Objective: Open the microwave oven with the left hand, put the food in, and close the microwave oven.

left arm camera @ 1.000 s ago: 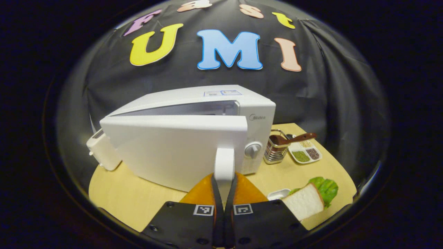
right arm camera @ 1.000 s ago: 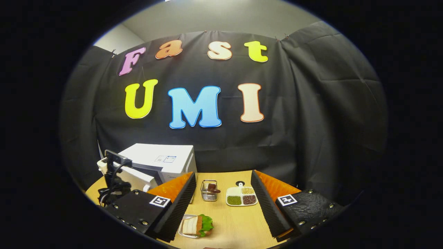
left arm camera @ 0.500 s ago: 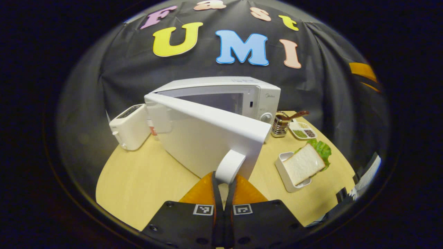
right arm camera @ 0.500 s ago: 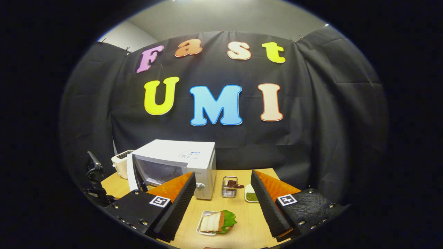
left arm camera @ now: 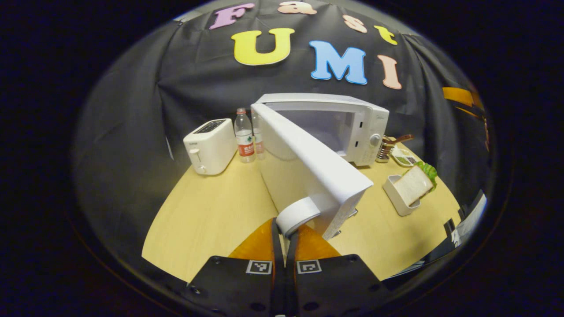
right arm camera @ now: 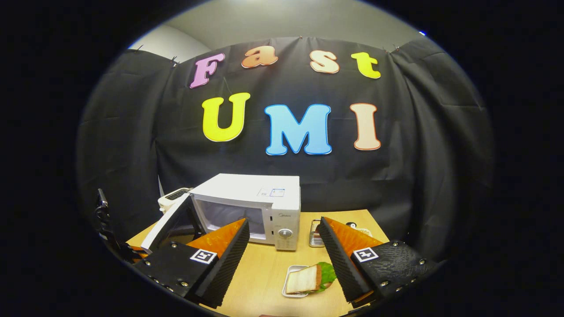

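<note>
The microwave oven (left arm camera: 352,127) stands at the back of the wooden table (left arm camera: 211,215), and its door (left arm camera: 308,167) is swung wide open, so the empty cavity shows. The left gripper (left arm camera: 284,246) holds the white door handle (left arm camera: 296,214), with its two fingers pressed together on it. I judge that the first step, opening the door, is almost finished. The next move calls for letting go of the handle and for bringing the food into the cavity, without pushing the door. The food is one sandwich (right arm camera: 308,279), bread with a green leaf, in one small white tray (right arm camera: 288,284); it lies on the table in front of the oven, between and beyond the fingers of the right gripper (right arm camera: 284,264), whose jaws are spread wide and hold nothing. Further out I count one white toaster (left arm camera: 210,145) and two water bottles (left arm camera: 244,136) to the left of the oven. To its right are one metal rack (right arm camera: 314,233) and one divided dish (left arm camera: 403,155) with grains.
</note>
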